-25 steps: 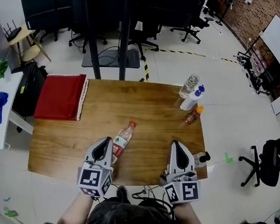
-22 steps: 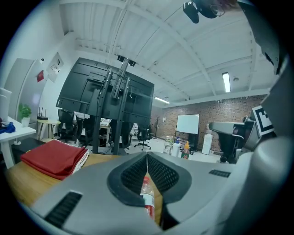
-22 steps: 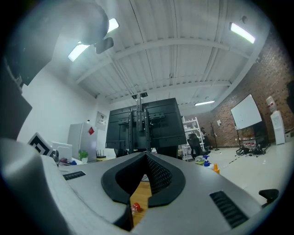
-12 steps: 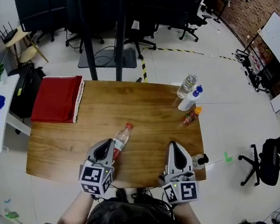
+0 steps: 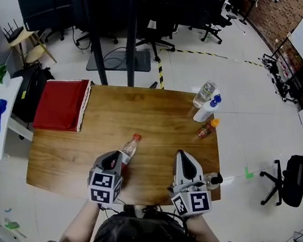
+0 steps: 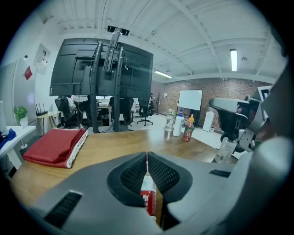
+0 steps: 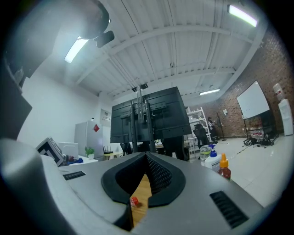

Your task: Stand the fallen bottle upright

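Note:
The fallen bottle (image 5: 127,148) is clear with a red label and a red cap, and it lies on the wooden table (image 5: 150,109) with its cap pointing away from me. My left gripper (image 5: 112,160) hovers over the bottle's base end with its jaws shut and nothing between them. In the left gripper view the red label (image 6: 148,198) shows below the closed tips of the left gripper (image 6: 147,155). My right gripper (image 5: 182,157) is near the table's front edge, to the right of the bottle, also shut and empty. In the right gripper view the red cap (image 7: 134,201) shows under the right gripper (image 7: 146,156).
A folded red cloth (image 5: 62,105) lies on the table's far left corner. At the back right stand a clear bottle (image 5: 204,92), a white bottle with a blue cap (image 5: 206,110) and a small red sauce bottle (image 5: 206,129). A small clear bottle (image 5: 213,180) stands by the front right edge.
Both grippers have sunk a little and drawn back toward the table's near edge. The left one now points more steeply down over the bottle's base. The bottle has not moved.

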Demonstrator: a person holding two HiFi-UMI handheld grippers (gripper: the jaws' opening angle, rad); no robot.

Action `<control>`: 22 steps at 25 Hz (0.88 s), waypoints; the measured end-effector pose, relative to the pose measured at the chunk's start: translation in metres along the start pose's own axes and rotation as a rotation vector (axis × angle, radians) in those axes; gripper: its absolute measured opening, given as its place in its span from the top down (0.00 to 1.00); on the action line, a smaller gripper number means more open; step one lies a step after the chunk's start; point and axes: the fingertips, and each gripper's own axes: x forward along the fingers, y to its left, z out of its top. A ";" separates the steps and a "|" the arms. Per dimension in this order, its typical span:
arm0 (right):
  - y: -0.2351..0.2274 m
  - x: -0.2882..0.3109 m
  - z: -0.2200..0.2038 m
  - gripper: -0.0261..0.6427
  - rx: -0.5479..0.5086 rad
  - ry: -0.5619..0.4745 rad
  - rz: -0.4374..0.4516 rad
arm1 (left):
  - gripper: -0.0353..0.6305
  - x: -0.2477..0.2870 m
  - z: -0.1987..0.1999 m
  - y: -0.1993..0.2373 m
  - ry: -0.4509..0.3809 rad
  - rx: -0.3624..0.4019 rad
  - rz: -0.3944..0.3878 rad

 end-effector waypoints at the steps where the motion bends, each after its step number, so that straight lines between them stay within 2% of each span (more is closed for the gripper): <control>1: -0.004 0.002 -0.003 0.97 0.006 0.008 0.003 | 0.86 0.005 -0.003 0.001 0.019 -0.002 0.008; 2: -0.007 0.004 -0.006 0.97 0.011 0.015 0.005 | 0.77 0.009 -0.005 0.001 0.039 0.000 0.015; 3: -0.010 0.005 -0.009 0.97 0.017 0.022 0.007 | 0.74 0.014 -0.008 0.001 0.059 0.003 0.018; 10: -0.025 0.013 -0.026 0.97 0.036 0.052 0.023 | 0.74 0.037 -0.024 0.001 0.168 0.011 0.015; 13: -0.028 0.015 -0.032 0.97 0.046 0.072 0.027 | 0.68 0.044 -0.033 -0.004 0.236 -0.001 -0.011; 17: -0.026 0.020 -0.038 0.97 0.047 0.108 0.053 | 0.52 0.056 -0.042 -0.008 0.304 0.006 -0.053; 22: -0.030 0.024 -0.043 0.97 0.051 0.116 0.063 | 0.34 0.070 -0.059 -0.018 0.383 0.053 -0.130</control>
